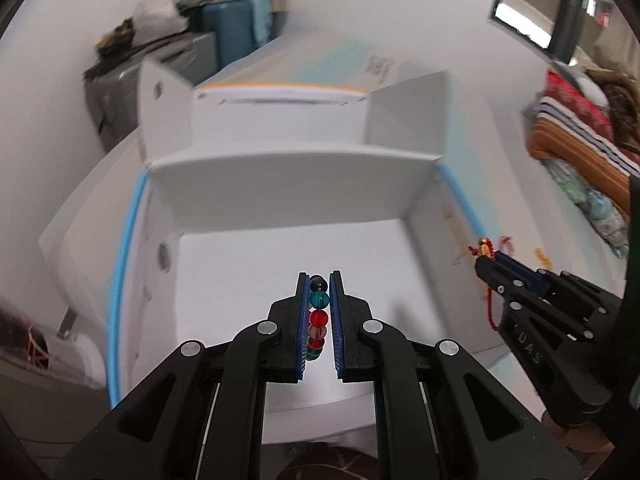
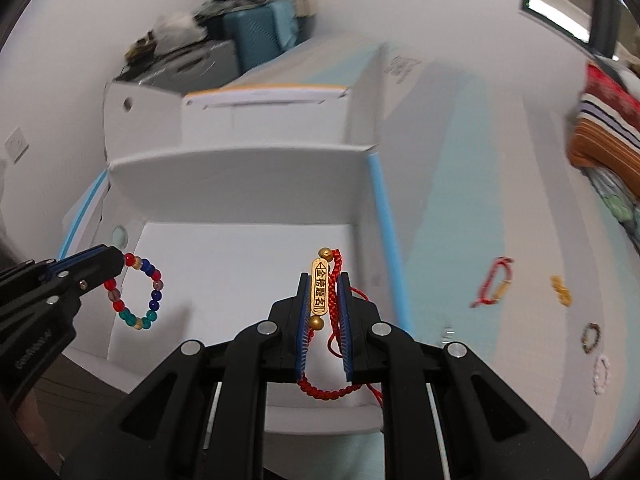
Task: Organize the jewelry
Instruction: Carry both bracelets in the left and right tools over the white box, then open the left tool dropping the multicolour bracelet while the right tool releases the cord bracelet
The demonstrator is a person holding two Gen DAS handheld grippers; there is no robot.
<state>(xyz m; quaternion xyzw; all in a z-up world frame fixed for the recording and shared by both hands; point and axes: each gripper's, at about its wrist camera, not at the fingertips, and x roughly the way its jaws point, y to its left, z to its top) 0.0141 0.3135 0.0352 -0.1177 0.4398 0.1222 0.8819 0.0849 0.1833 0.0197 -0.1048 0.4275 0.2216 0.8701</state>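
Both grippers are over the open white box (image 2: pixel 248 264), each carrying a piece of jewelry, so the step in hand looks like the delivery of two bracelets into the box at once. The left gripper (image 1: pixel 319 280) is clamped narrow on a beaded bracelet (image 2: pixel 136 292) of red, blue, teal and gold-toned beads; in the left wrist view the beads sit stacked between the blue pads, and in the right wrist view the loop hangs free below the fingertips above the left part of the box floor. The right gripper (image 2: pixel 324 280) is closed tight on a red cord bracelet (image 2: pixel 340 390) with a gold bar charm (image 2: pixel 319 288); the charm stands upright between the pads and the cord loops out beneath them. The box floor that shows is bare and white, with its flaps raised at the back and sides. More jewelry waits on the pale surface to the right of the box: a second red cord bracelet (image 2: pixel 493 282), a small gold piece (image 2: pixel 561 290), a dark beaded ring (image 2: pixel 591 337) and a pale beaded bracelet (image 2: pixel 601 374). The next move probably calls for opening each gripper so its piece drops to the floor, keeping the two apart so cord and beads do not tangle, then heading right for the remaining pieces.
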